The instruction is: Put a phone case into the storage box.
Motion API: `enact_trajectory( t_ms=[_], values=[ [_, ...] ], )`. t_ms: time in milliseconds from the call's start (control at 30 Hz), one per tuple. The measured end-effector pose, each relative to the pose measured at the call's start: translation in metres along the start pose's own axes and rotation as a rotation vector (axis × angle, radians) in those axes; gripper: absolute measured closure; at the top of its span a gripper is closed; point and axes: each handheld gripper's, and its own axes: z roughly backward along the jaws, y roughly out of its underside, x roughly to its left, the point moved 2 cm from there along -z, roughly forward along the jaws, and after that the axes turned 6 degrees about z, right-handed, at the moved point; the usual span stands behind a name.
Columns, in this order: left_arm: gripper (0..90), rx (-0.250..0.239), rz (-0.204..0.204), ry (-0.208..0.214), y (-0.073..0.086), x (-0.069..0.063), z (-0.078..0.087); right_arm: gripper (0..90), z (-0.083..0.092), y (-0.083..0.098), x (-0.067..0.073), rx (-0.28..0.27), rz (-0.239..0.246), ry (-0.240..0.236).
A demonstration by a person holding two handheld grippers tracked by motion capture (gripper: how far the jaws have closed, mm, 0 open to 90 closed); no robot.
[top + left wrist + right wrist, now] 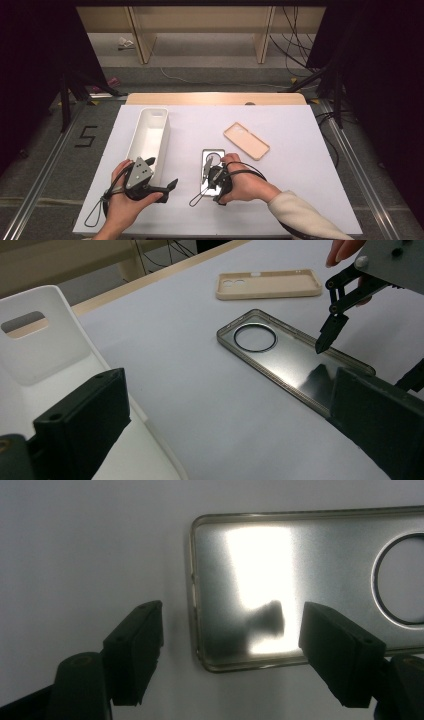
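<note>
A clear grey phone case with a round camera ring lies flat at the table's middle. My right gripper hovers open over its near end. In the right gripper view the jaws straddle the case's end edge, one over the table and one over the case, with nothing between them. One of its fingers points down at the case. A beige phone case lies hollow side up, farther right. My left gripper stands open beside the white bin, holding nothing.
The long white bin has a handle slot in its far wall and looks empty. The white table cover has bare room at the right. Beyond the far edge are a wooden strip, shelves and cables on the floor.
</note>
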Motion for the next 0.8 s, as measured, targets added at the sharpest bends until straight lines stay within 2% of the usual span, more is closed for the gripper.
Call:
enact_trajectory(
  t_ms=[433,633,800],
  values=[
    [2.0,0.002,-0.003,0.002,0.0001,0.0001,-0.0001,28.3,-0.0022,-0.005,-0.0005,0.019,0.018,-0.003],
    [2.1,0.001,-0.001,0.002,0.0001,-0.0002,0.0,31.9,-0.0031,-0.008,0.0001,0.027,0.038,-0.009],
    [2.1,0.0,-0.001,0.002,0.0001,-0.0001,0.0001,34.2,-0.0044,-0.0099,0.0015,0.039,0.035,-0.006]
  ],
)
